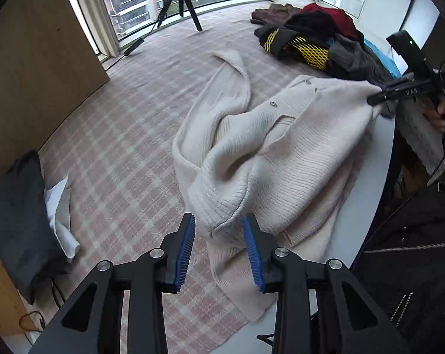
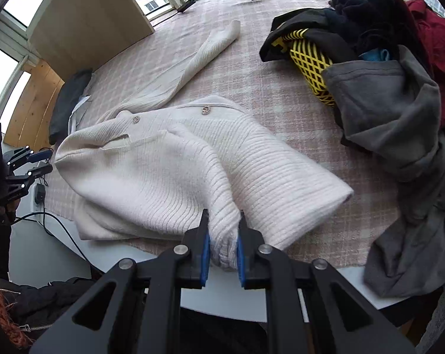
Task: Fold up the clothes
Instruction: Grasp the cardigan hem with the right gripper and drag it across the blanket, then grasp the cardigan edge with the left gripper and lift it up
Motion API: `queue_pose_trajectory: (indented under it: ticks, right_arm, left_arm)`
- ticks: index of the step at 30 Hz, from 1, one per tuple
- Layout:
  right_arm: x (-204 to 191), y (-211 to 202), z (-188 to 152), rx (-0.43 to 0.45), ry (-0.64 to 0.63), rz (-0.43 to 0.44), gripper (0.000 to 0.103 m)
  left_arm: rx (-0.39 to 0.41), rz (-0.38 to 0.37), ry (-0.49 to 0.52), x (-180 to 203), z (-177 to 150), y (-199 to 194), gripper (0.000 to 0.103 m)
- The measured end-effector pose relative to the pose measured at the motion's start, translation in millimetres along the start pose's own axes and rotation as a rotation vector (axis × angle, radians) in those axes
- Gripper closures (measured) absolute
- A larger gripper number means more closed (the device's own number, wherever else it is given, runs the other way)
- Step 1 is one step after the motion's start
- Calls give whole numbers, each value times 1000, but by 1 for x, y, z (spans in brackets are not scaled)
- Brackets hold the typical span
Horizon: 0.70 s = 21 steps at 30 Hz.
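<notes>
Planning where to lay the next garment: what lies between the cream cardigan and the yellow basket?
Only bare pink plaid cloth separates the cream cardigan from the yellow basket, in the right wrist view.

Cream cardigan in right tool

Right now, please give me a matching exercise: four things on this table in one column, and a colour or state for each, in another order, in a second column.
Things:
1. cardigan
2. laundry basket
3. right hand-held gripper
4. left hand-held gripper

States:
A. yellow lattice, buried under dark clothes
B. jaws apart, pads not pressing the knit
C. cream ribbed knit with small buttons
D. clamped on a cuff of the knit

Pairs: 1-C, 2-A, 3-D, 4-B
</notes>
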State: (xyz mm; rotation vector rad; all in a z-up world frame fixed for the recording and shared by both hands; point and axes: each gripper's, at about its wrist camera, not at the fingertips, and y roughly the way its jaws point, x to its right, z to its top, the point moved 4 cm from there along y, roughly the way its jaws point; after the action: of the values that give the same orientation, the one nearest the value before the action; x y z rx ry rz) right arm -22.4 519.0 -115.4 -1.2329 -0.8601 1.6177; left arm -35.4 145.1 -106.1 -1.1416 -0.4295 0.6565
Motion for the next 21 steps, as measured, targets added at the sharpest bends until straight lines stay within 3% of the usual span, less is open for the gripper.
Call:
queue_pose_trajectory:
  ticks: [5,10,11,12,15,19,21]
  right_arm:
    - [5,-1,-5,-7,28,12,89]
    - [1,3,-1,-11,14,14,88]
    - [0,4,0,-11,12,17,87]
    - [-2,6,1,-22,4,15,87]
    - [-5,5,-2,-52,-50,-15,81]
    - [-11,-8,6,-11,-147,-41,61]
    - [-14,-14,13,18,-187,-30,61]
  left_arm:
    - [-19,14,158,19,4,12,67]
    - [-48,10,222,25,15,33,70]
    - [-79,12,219,24,15,42,91]
    - [-107,9,212,23,14,49,97]
    - [-154,-39,155,18,9,57,97]
    - [-81,-84,49,2,5,32,97]
    - [-55,-91,13,-4,4,26,97]
